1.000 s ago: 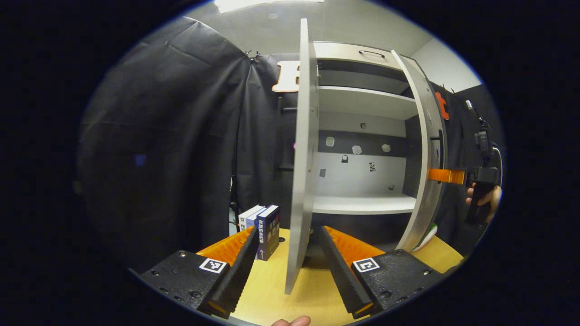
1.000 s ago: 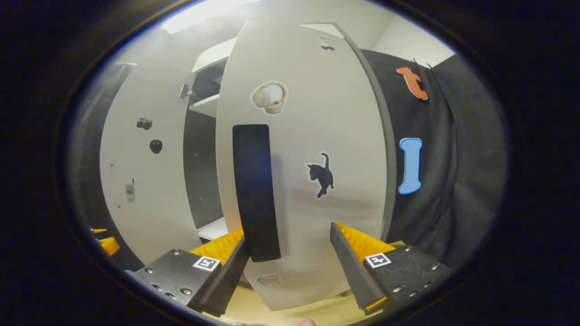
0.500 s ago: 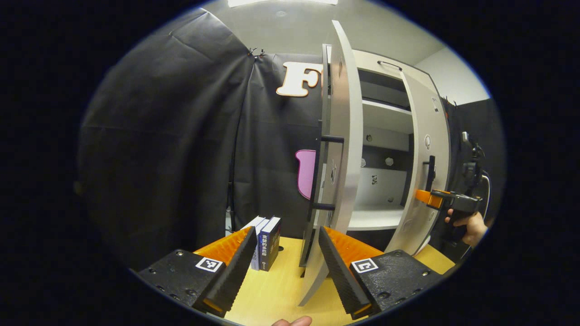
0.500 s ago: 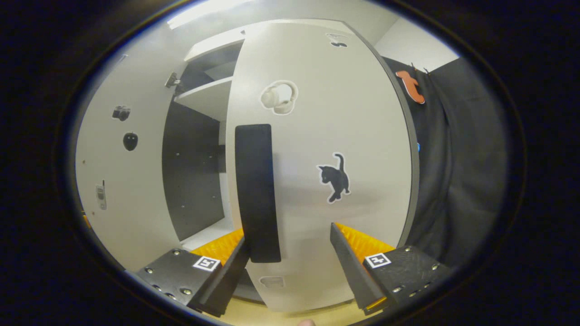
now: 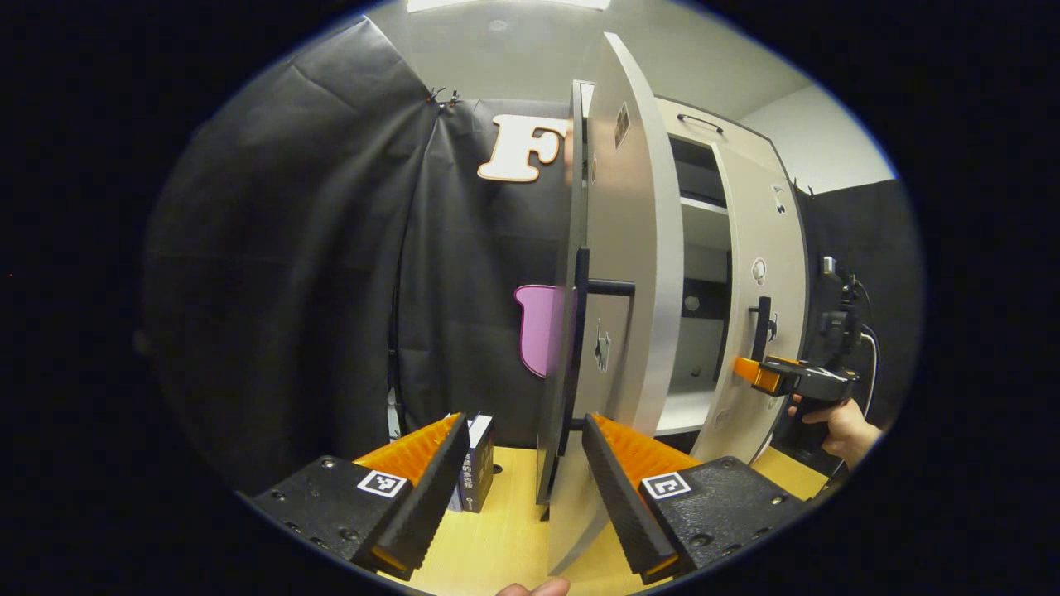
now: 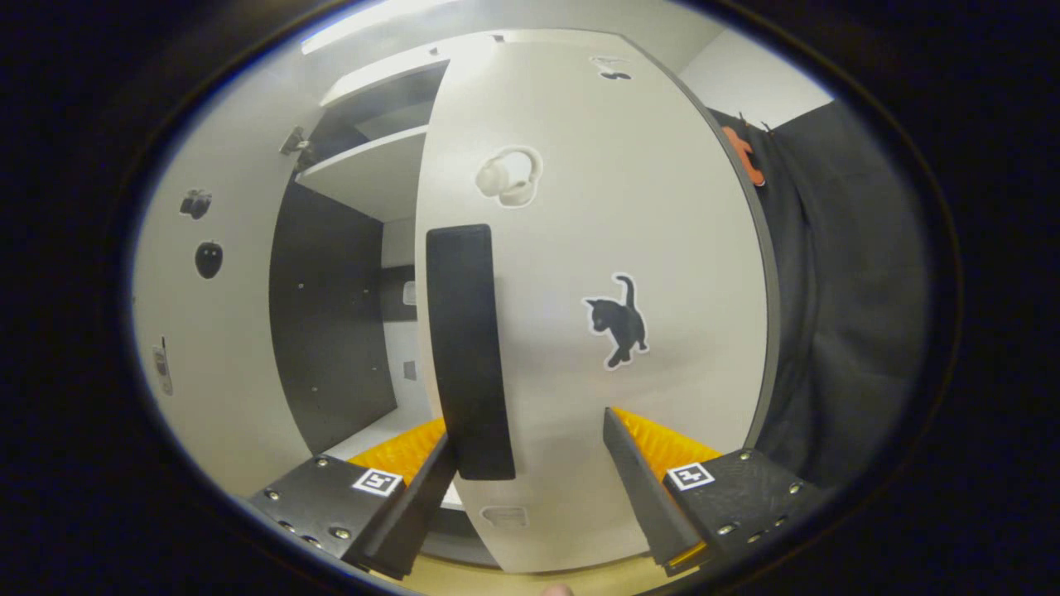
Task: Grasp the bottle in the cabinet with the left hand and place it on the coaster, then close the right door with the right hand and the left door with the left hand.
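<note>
Two doors stand ajar: left door [image 5: 629, 273] edge-on between the spread left tool [image 5: 520, 488], right door [image 6: 596, 298] before the open, empty right tool [image 6: 530, 488]. Books [image 5: 476, 459] share the tabletop [image 5: 497, 538].

Left claw [image 5: 517, 488]: two long wedge-shaped fingers with ribbed inner faces, each on a matte black block bearing small screws and a square black-and-white marker tag. Right claw [image 6: 530, 488]: same build, ribbed wedge fingers, black blocks with bright screw heads, one square tag on each. In the left gripper view the right claw [image 5: 749, 372] shows a black body with a cable looping behind; a hand [image 5: 840, 422] grips its handle.
</note>
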A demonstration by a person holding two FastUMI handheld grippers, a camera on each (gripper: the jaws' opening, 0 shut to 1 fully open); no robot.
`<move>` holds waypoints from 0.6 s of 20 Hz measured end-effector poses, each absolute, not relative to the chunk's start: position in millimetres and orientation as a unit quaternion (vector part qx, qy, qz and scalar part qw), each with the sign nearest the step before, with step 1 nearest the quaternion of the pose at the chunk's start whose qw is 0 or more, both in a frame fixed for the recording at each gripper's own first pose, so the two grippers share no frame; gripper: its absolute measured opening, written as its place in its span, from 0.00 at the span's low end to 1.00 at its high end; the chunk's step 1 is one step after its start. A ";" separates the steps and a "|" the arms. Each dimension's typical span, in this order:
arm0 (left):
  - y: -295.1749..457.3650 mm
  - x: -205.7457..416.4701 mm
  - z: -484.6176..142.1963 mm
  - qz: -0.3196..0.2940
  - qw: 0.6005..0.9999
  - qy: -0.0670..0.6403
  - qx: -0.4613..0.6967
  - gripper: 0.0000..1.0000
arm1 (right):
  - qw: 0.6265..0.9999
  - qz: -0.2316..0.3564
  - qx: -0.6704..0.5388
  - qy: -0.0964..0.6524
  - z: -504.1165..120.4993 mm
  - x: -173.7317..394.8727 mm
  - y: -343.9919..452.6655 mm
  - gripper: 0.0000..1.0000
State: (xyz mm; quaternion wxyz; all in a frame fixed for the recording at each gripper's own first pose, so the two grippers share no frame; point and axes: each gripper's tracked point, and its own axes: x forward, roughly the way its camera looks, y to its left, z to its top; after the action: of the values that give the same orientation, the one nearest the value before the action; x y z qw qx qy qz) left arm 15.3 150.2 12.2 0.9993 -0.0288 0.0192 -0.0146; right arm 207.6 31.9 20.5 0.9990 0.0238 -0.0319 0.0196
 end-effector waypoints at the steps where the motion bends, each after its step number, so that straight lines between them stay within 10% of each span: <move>1: 150.0 16.5 12.4 -0.019 0.999 0.018 -0.030 0.88 | 0.999 0.019 0.025 -0.032 20.7 209.7 31.2 0.99; 12: 131.6 19.8 12.0 -0.059 0.998 0.022 -0.030 0.88 | 0.998 0.024 0.030 -0.051 33.9 198.5 30.6 1.00</move>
State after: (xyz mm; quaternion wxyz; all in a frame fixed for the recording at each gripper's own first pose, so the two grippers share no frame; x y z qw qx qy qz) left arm 19.8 131.6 12.0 0.9975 -0.0303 0.0219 -0.0592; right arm 198.5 30.6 33.9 0.9980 0.0305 -0.0506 0.0235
